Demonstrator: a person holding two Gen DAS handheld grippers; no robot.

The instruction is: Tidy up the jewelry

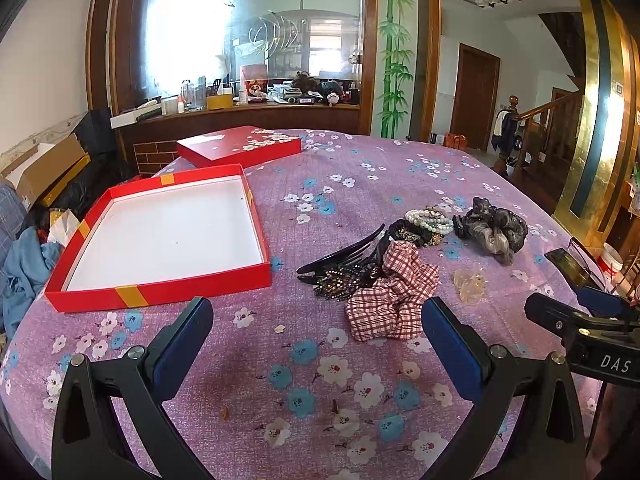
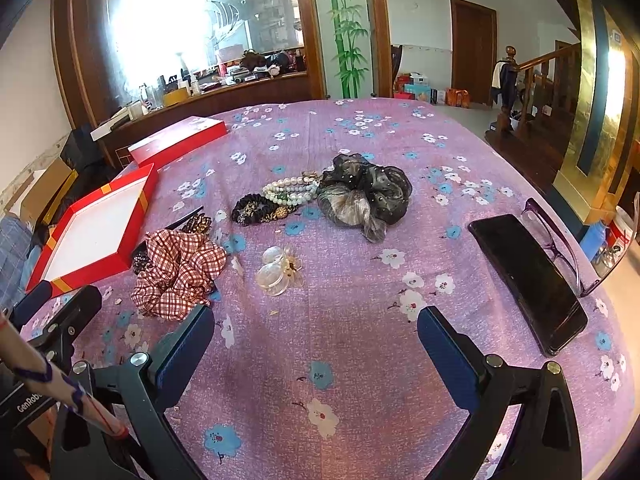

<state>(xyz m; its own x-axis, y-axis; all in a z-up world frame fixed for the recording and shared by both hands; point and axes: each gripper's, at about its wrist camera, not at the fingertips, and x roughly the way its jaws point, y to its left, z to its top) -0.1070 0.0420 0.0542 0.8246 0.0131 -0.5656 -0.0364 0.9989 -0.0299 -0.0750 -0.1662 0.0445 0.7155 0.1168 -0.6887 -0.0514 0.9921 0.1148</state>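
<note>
An open red box with a white inside lies on the purple floral tablecloth; it also shows in the right wrist view. To its right lie a red checked scrunchie, black hair clips, a black scrunchie, pearl bracelets, a dark gauze scrunchie and a clear hair clip. My left gripper is open and empty, near the checked scrunchie. My right gripper is open and empty, just short of the clear clip.
The red box lid lies behind the box. A black phone and purple glasses lie at the table's right edge. A cluttered counter stands behind the table. Cardboard boxes and cloth are on the left.
</note>
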